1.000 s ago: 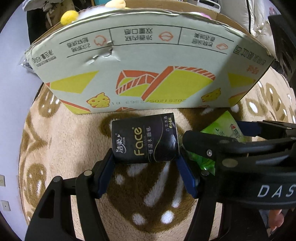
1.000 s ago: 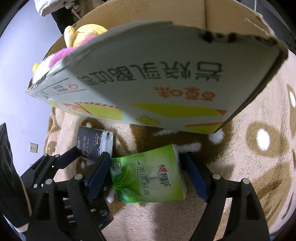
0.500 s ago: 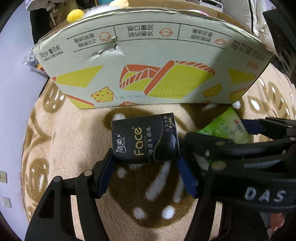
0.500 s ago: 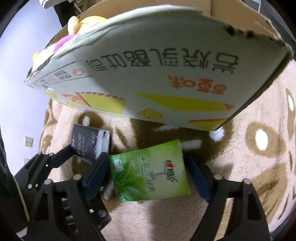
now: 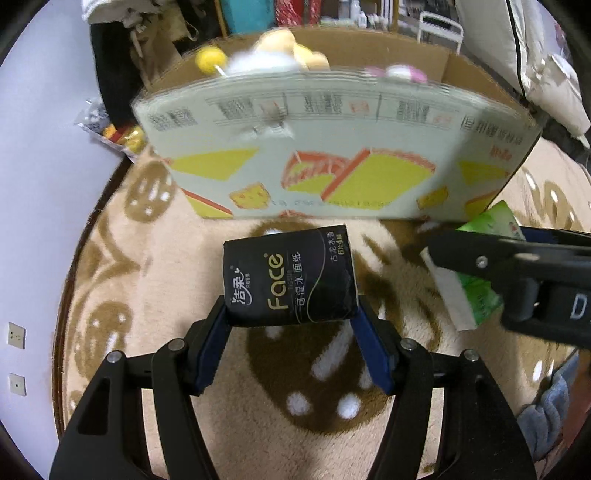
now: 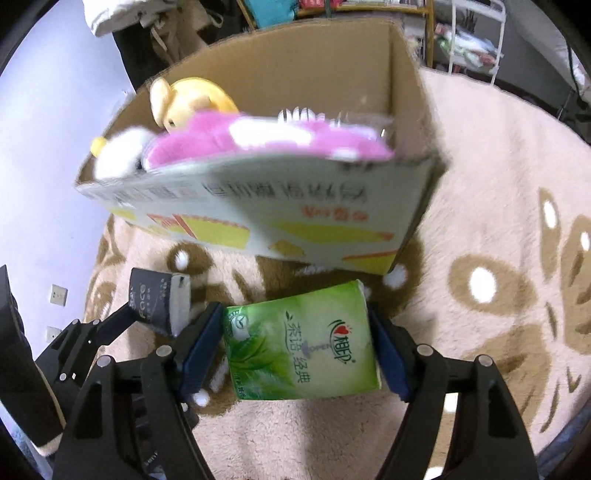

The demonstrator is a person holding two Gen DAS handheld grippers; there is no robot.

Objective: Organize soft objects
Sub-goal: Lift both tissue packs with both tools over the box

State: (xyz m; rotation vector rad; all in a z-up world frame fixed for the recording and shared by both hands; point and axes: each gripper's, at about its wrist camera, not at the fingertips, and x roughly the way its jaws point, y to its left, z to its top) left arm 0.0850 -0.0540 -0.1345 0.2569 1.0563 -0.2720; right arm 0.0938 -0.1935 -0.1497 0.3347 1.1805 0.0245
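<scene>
Gripping by their short ends, left tongs [image 5: 291, 326] clench the black tissue pack [image 5: 290, 278] and right tongs [image 6: 297, 352] the green tissue pack [image 6: 299, 347], both light, squashy, above the rug [image 6: 498, 229] before the cardboard box [image 6: 280, 214].

We were in a lived-in home: a plush patterned rug [image 6: 498, 155] covered the floor, a cardboard box [image 5: 332, 147] held stuffed toys [image 6: 258, 140], and cluttered shelves [image 5: 314, 11] stood behind.
</scene>
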